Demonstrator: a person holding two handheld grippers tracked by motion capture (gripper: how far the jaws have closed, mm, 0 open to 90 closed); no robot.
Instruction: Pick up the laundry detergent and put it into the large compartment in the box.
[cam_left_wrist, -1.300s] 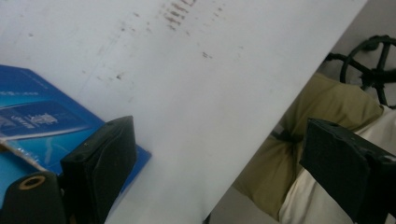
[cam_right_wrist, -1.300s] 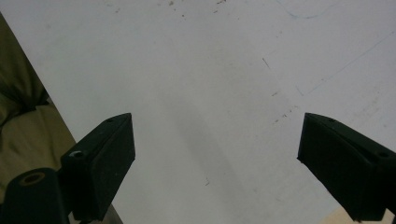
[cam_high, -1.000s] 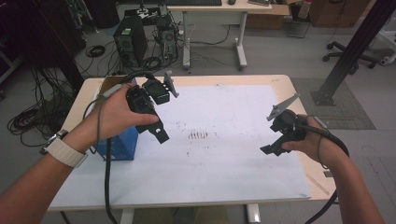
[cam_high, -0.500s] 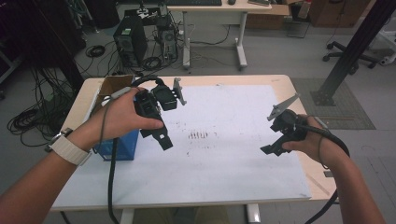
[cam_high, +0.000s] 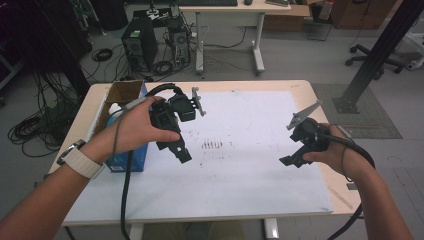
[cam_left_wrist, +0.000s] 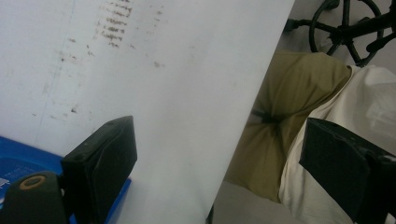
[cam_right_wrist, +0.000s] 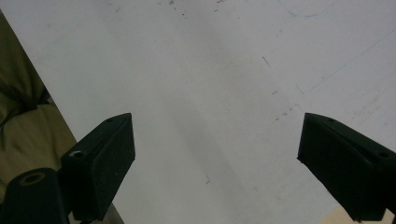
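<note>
White stained table sheet | blue box left | both claws released, empty

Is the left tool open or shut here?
Open. In the left gripper view, the left tool has its two black jaws standing wide apart with nothing between them, above the white sheet.

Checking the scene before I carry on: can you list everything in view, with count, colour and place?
Table: one, light wood, centre.
Sheet: one, white, smudged, covering the tabletop.
Blue box: one, blue, table's left edge.
Cardboard box: one, brown, open, behind the blue box.
Computer towers: two, black, floor beyond the table.
Far desk: one, pale, background.
Left gripper: black, open, beside the blue box.
Right gripper: black, open, over the sheet's right side.
</note>
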